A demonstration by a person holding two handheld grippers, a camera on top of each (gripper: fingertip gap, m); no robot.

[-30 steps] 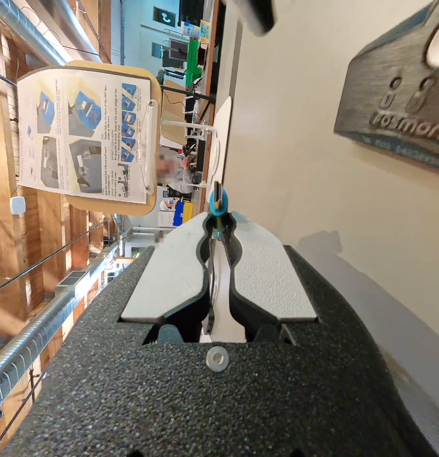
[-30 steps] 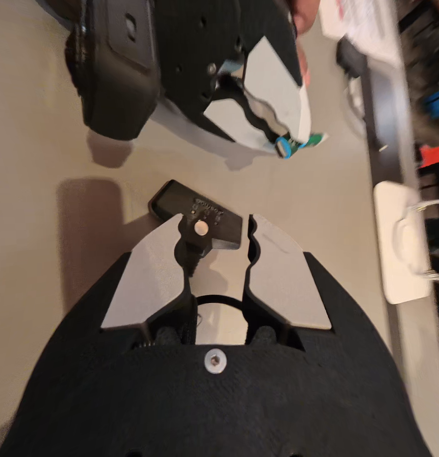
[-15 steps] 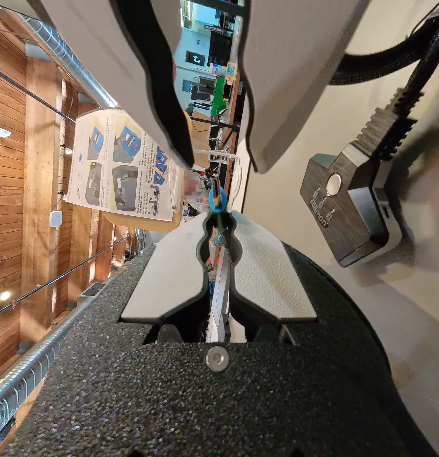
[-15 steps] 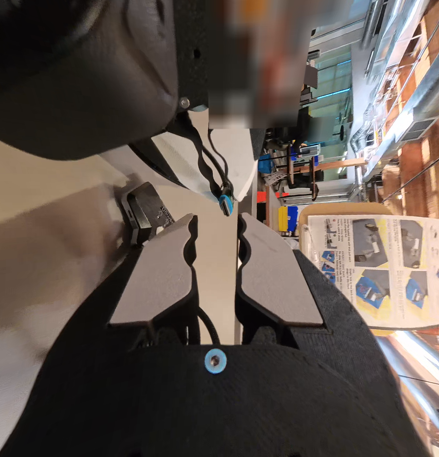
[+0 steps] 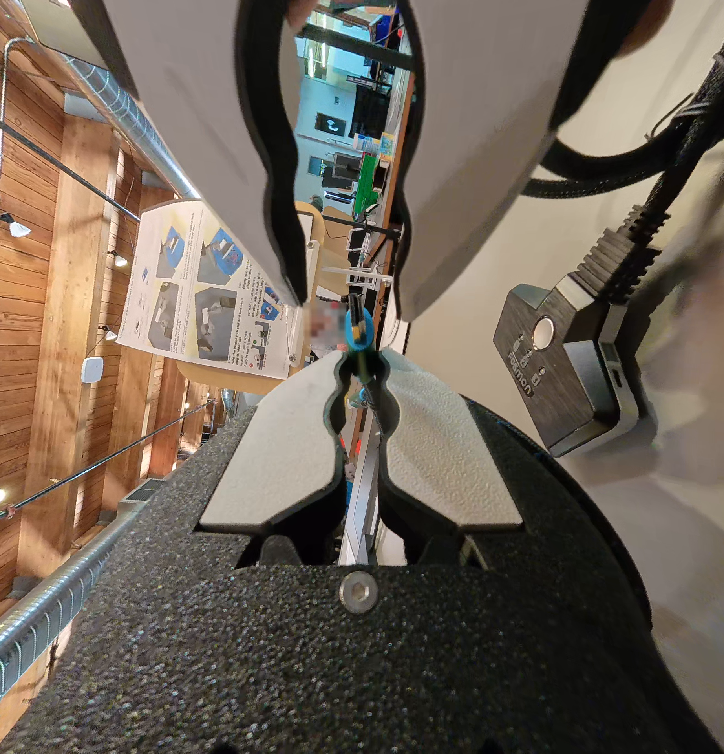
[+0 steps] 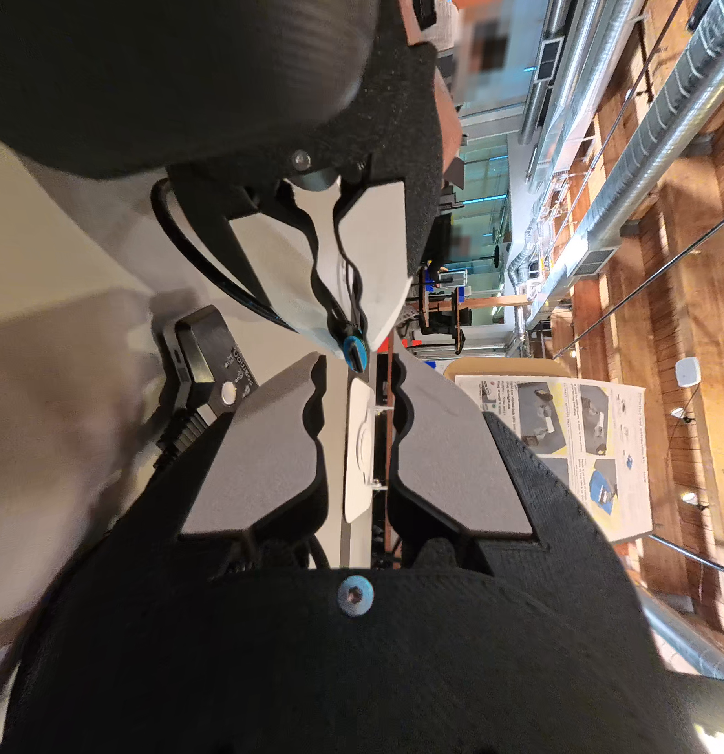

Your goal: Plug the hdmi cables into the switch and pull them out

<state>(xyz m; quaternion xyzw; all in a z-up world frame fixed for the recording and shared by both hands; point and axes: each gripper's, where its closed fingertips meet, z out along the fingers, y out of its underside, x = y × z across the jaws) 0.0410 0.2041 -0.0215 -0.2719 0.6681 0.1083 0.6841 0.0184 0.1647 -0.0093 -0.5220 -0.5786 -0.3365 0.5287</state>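
The left hand-held gripper (image 5: 362,359) is pinching a blue-collared plug (image 5: 357,330) while the right hand-held gripper (image 6: 356,363) is standing parted and bare just beside it, risking a knock that skews the plug away from the dark hub (image 5: 564,367) on the table (image 5: 454,265).

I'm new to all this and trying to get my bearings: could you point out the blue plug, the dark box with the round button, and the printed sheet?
blue plug (image 5: 357,331), left wrist view, blue collar.
dark box (image 5: 556,383), left wrist view, top face.
printed sheet (image 6: 564,444), right wrist view, middle of page.
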